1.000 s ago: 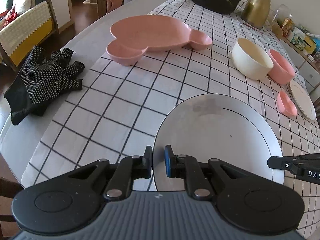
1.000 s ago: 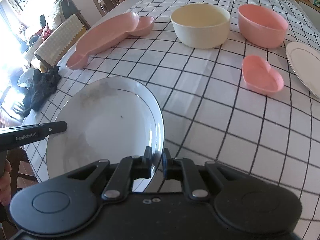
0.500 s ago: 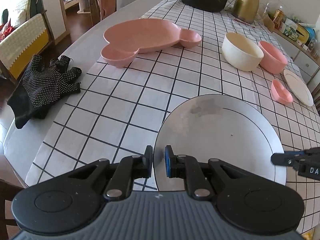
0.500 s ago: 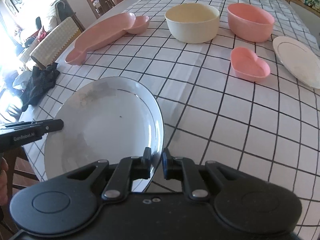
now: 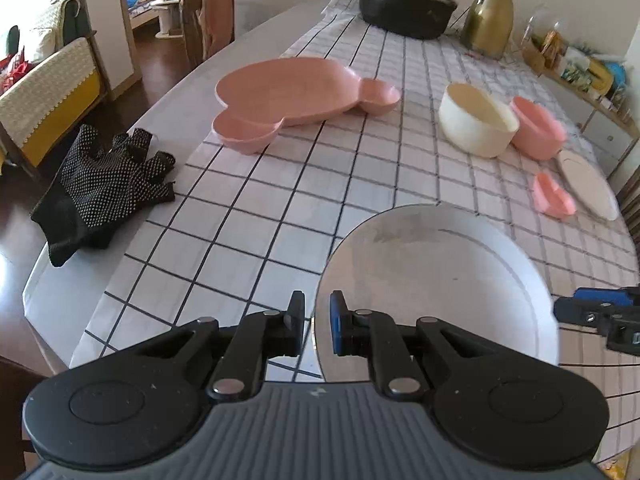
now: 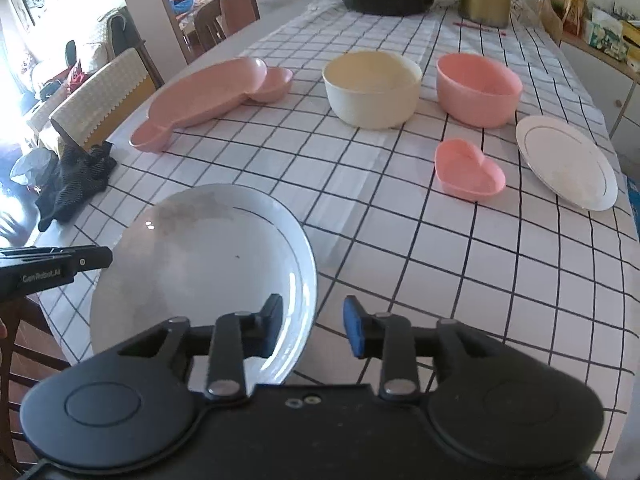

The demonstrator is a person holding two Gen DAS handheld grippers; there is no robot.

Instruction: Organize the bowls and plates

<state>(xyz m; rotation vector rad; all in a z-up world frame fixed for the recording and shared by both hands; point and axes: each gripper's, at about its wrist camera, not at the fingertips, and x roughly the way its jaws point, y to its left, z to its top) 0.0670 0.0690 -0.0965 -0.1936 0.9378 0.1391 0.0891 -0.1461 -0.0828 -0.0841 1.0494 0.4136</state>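
Checked tablecloth point(image 6: 400, 240) | left fingers point(image 5: 317, 326) still pinch white plate point(image 5: 440, 280) | right fingers point(image 6: 314, 330) now parted

The left claw point(image 5: 317, 326) is pinched on the near-left rim of a large white plate point(image 5: 440, 280), while the tip of the right claw point(image 5: 592, 314) shows at that plate's right edge, too cropped to tell how it stands. Beyond them the checked cloth point(image 5: 248, 240) carries a pink sectioned tray point(image 5: 296, 100), a cream bowl point(image 5: 474, 124) just beside a pink bowl point(image 5: 538, 128), a small pink dish point(image 5: 554, 200) and a second white plate point(image 5: 588, 188). A black dotted glove point(image 5: 104, 188) lies on the bare desk point(image 5: 176, 112) at left, and a black lidded pot point(image 5: 404, 12) and a gold jug point(image 5: 490, 14) stand at the far end.
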